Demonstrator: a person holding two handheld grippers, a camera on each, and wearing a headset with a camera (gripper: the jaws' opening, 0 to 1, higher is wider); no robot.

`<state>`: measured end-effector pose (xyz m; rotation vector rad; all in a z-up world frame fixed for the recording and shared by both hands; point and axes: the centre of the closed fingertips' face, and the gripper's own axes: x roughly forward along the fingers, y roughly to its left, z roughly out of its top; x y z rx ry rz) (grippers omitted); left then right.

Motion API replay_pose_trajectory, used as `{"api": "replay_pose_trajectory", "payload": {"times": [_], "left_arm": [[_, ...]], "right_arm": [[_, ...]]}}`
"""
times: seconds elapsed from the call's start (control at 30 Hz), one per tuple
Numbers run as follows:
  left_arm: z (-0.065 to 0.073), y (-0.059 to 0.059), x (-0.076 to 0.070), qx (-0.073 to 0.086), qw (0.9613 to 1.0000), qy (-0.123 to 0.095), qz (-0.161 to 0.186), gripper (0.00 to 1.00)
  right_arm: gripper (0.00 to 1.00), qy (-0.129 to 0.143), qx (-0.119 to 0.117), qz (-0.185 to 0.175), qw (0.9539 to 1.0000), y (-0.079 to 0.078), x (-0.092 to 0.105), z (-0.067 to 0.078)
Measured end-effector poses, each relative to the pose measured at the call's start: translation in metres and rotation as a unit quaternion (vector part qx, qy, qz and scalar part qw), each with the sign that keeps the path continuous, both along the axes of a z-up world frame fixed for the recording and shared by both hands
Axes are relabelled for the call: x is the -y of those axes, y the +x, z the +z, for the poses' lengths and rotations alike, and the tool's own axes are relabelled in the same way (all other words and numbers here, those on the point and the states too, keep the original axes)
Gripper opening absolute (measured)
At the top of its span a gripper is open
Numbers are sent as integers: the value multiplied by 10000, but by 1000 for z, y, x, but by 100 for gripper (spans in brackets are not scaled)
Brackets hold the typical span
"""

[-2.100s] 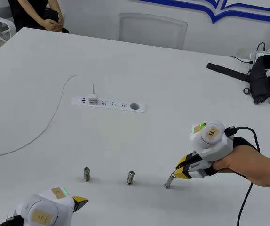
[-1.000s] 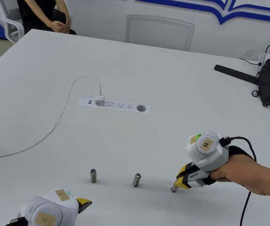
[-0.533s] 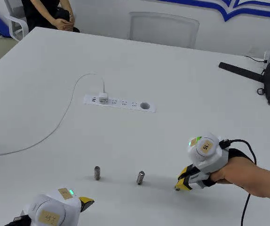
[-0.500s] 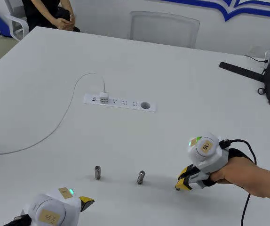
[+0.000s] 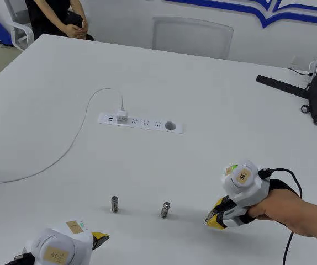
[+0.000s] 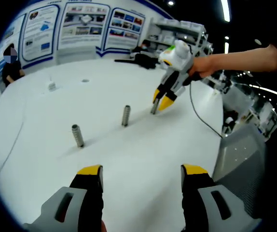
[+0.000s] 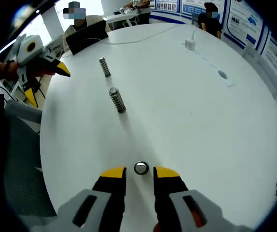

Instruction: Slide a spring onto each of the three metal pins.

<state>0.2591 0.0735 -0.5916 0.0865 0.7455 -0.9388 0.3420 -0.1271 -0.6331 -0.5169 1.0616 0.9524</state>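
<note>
Right gripper view: the right gripper (image 7: pixel 139 175) stands directly over the third pin (image 7: pixel 141 168), its jaws close together on either side of the pin's round head. From above it cannot be told whether they pinch the pin, or a spring on it.

The middle pin (image 7: pixel 116 100) and far pin (image 7: pixel 103 66) stand at 11 o'clock of it on the white surface (image 7: pixel 191 121), each wearing a spring.

Left gripper view: the left gripper (image 6: pixel 142 173) hangs spread and empty, well apart from the row.

Risks, as judged:
- If the third pin merely stands on the surface, a sideways pull on release could tip it.
- A spring caught short of the base could jump off.
- A toppled pin could roll toward the middle pin at its 9 o'clock in the head view.
</note>
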Motion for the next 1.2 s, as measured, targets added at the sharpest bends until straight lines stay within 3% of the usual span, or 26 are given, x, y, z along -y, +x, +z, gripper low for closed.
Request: {"api": "replay_pose_trajectory", "payload": {"times": [0.4,0.6,0.83,1.03,1.13,1.2], "left_arm": [[1,-1,-7,40,9999,-1,106,66],[2,0,-10,47,9999,-16,147,66],[6,4,-18,104,9997,37,199,67],[7,10,-26,139,9994,44,324,67],[8,13,-28,154,9991,50,389,67],[10,14,-30,152,9990,41,420,67]], "right_arm": [[35,212,241,-908,9953,-25,32,14],[38,333,279,-1221,9916,-39,42,9],[42,795,306,-1881,9784,-52,42,9],[46,994,419,-2024,9733,-63,34,9],[49,1223,507,-2243,9655,-62,28,12],[52,1478,525,-2415,9576,-62,22,16]]}}
